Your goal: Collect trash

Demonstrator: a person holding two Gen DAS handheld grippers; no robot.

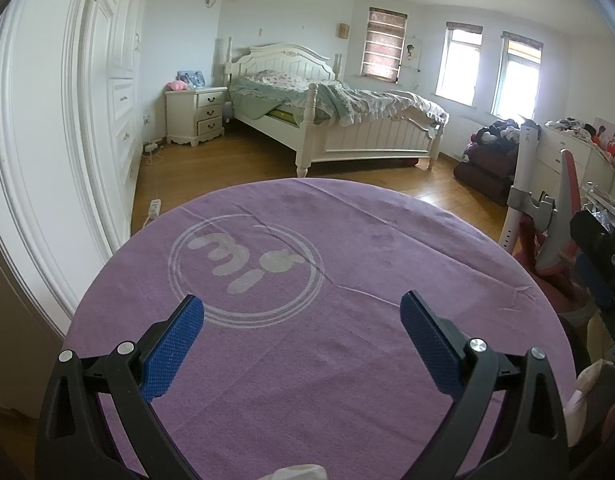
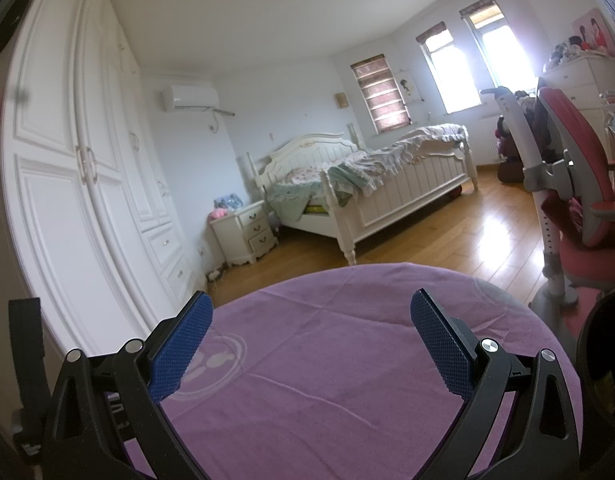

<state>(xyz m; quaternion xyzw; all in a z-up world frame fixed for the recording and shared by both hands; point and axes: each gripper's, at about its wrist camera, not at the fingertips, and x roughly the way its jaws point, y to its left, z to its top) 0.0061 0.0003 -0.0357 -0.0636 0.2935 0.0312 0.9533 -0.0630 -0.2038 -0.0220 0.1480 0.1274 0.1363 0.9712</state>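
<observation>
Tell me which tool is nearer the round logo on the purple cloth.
Left. The left tool hovers right at the logo; the right tool sits off to the logo's right.

Counts: 1 table [image 1: 307, 360] with purple cloth, 2 tools (left tool [image 1: 303, 320], right tool [image 2: 311, 320]), 1 bed [image 1: 347, 120], 1 nightstand [image 1: 197, 114], 3 windows, 1 red chair [image 2: 583, 200], 1 air conditioner [image 2: 189, 98].
</observation>
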